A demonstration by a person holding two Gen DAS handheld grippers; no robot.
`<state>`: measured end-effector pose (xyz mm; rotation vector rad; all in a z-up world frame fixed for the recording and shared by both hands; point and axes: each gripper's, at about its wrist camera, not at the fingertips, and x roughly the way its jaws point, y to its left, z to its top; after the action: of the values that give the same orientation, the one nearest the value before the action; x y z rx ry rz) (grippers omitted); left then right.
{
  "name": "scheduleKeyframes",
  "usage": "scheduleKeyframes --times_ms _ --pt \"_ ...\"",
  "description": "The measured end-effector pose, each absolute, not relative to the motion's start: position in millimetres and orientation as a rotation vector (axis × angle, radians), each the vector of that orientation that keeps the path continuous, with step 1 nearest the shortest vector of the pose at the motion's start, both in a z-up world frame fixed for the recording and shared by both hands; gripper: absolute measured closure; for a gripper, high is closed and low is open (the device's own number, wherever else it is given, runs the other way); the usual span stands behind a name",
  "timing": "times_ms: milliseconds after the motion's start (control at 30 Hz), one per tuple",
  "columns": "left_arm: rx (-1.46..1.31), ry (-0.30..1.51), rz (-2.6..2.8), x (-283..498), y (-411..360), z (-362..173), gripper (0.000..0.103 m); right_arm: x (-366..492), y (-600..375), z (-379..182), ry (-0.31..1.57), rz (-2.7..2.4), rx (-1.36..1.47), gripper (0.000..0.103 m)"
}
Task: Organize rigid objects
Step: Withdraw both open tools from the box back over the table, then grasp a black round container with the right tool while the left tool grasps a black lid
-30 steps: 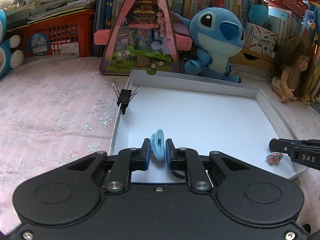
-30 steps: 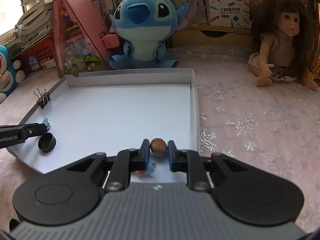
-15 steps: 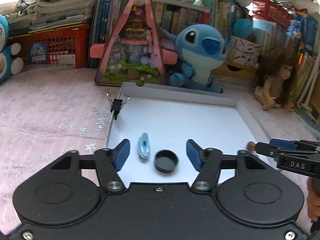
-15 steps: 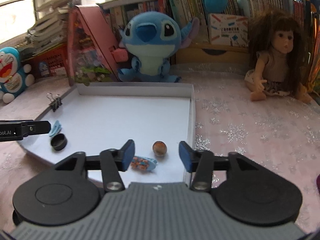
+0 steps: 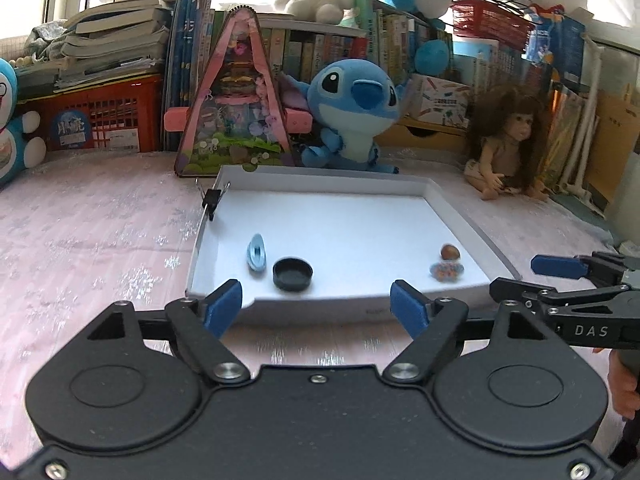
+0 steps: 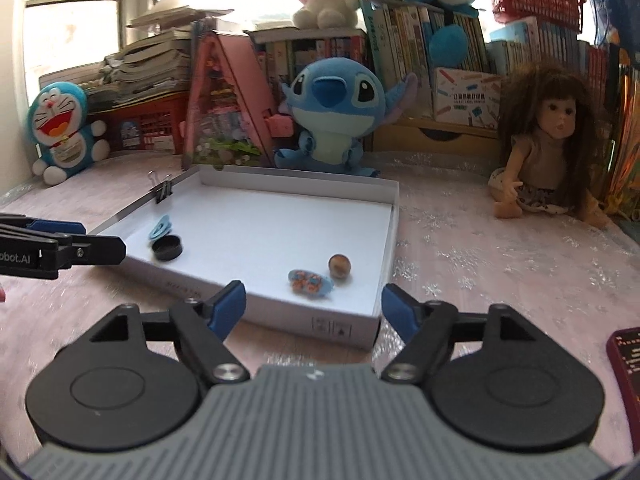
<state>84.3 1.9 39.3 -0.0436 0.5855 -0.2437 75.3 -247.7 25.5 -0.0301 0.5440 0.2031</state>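
Observation:
A shallow white box (image 5: pixel 328 176) (image 6: pixel 348 326) lies on the pink snowflake cloth. In it are a light blue clip (image 5: pixel 256 255) (image 6: pixel 160 227), a black round cap (image 5: pixel 292 274) (image 6: pixel 167 248), a brown ball (image 5: pixel 450 251) (image 6: pixel 339 265) and a small blue piece with orange dots (image 5: pixel 446 270) (image 6: pixel 310 282). A black binder clip (image 5: pixel 211 199) (image 6: pixel 161 191) grips the box's left wall. My left gripper (image 5: pixel 318 306) is open and empty, just in front of the box's near edge. My right gripper (image 6: pixel 314 308) is open and empty, at the box's near right corner.
A Stitch plush (image 5: pixel 352 114) (image 6: pixel 334 114), a pink triangular toy house (image 5: pixel 236 108) and a doll (image 5: pixel 506 140) (image 6: pixel 550 144) stand behind the box. A Doraemon toy (image 6: pixel 60 130) sits far left. A dark red phone (image 6: pixel 626 364) lies at the right.
Both grippers opened and pulled back out of the box. The left let go of the light blue clip and the right let go of the brown ball; both now lie in the box.

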Motion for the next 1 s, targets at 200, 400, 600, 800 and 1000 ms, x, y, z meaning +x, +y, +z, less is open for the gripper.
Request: scheduleKeyframes --times_ms 200,400,600,800,1000 --pt "-0.016 0.585 -0.25 54.7 7.4 31.0 0.023 42.5 -245.7 19.6 0.497 0.203 -0.097 0.017" --pt "-0.006 0.592 -0.251 32.3 12.9 22.6 0.023 15.2 -246.3 11.2 0.477 0.217 -0.113 0.016" --pt "0.017 0.596 -0.253 14.3 14.5 12.3 0.023 -2.6 -245.9 -0.5 0.488 0.203 -0.137 0.016" --pt "0.04 0.602 -0.256 1.4 13.3 2.8 0.023 -13.2 -246.4 -9.3 0.489 0.19 -0.131 0.016" --pt "0.039 0.601 -0.255 -5.3 16.3 -2.5 0.026 -22.9 -247.3 -12.2 0.471 0.175 -0.145 0.016"
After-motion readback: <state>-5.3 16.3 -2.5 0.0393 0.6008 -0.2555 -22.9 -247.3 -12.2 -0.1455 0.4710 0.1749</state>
